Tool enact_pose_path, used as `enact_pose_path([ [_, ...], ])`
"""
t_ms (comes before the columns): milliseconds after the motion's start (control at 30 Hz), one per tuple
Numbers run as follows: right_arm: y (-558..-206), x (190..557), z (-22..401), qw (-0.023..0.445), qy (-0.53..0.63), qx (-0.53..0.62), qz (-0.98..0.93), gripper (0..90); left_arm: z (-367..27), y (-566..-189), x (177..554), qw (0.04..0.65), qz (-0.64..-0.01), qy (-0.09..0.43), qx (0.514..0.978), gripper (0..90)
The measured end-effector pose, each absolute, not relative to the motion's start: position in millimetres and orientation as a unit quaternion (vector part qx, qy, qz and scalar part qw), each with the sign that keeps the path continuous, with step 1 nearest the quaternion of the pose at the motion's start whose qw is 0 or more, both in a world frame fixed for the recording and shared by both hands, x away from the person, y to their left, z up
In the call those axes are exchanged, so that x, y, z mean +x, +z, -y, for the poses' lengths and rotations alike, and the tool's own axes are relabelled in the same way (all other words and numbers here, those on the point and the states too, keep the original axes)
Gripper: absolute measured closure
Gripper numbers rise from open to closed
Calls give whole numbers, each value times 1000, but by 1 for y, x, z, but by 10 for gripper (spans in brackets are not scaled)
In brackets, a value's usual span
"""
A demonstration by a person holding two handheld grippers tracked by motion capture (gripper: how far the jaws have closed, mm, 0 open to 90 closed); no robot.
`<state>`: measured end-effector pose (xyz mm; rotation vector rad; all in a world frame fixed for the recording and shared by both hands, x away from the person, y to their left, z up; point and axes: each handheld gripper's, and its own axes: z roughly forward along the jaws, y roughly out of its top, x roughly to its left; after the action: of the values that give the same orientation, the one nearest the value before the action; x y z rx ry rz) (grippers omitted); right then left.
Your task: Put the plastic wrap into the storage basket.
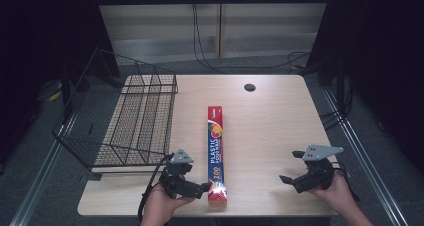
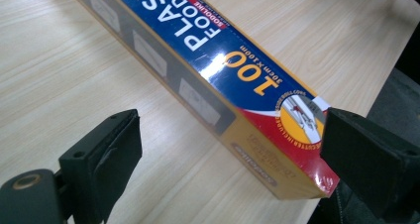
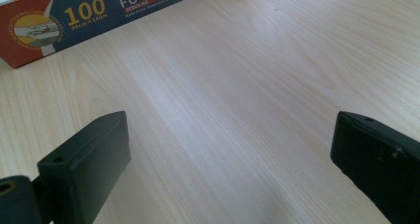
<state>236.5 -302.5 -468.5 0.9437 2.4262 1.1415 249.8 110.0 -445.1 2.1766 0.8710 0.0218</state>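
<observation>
With my left hand-held gripper (image 2: 223, 149) spread wide around the near end of the plastic food wrap box (image 1: 216, 153), which lies lengthwise on the counter (image 1: 280, 131), I should centre both pads squarely before squeezing, while my right hand-held gripper (image 1: 292, 166) waits open.

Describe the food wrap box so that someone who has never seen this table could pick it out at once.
Start at the wooden table with the wire basket on its left side. Just right of the basket, a long narrow box lies flat, running from the table's middle to its near edge. It is blue with red ends and a big yellow "100".
</observation>
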Motion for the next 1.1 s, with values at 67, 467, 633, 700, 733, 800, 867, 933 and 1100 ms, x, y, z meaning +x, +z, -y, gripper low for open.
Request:
enact_pose_path([
  [67, -468, 236, 303, 149, 397, 329, -844, 18, -108, -444, 251, 388, -343, 8, 855, 87],
  [467, -468, 232, 306, 150, 397, 332, -843, 17, -94, -437, 264, 387, -352, 7, 852, 87],
  [633, -467, 232, 307, 152, 398, 332, -842, 17, -87, -432, 276, 377, -368, 5, 850, 84],
  [700, -467, 232, 308, 151, 402, 332, -840, 17, -84, -432, 284, 367, -367, -3, 855, 93],
  [733, -467, 232, 308, 150, 403, 332, -839, 17, -81, -431, 288, 362, -374, -3, 854, 90],
  [800, -467, 232, 308, 148, 402, 331, -841, 17, -79, -431, 291, 365, -378, -10, 851, 91],
  [867, -467, 231, 307, 148, 402, 333, -840, 17, -75, -432, 296, 357, -383, -14, 852, 92],
  [933, -467, 231, 308, 151, 401, 333, -840, 17, -71, -432, 303, 354, -390, -24, 850, 92],
  [1100, -466, 231, 310, 149, 409, 333, -837, 17, -66, -430, 313, 351, -408, -16, 842, 102],
])
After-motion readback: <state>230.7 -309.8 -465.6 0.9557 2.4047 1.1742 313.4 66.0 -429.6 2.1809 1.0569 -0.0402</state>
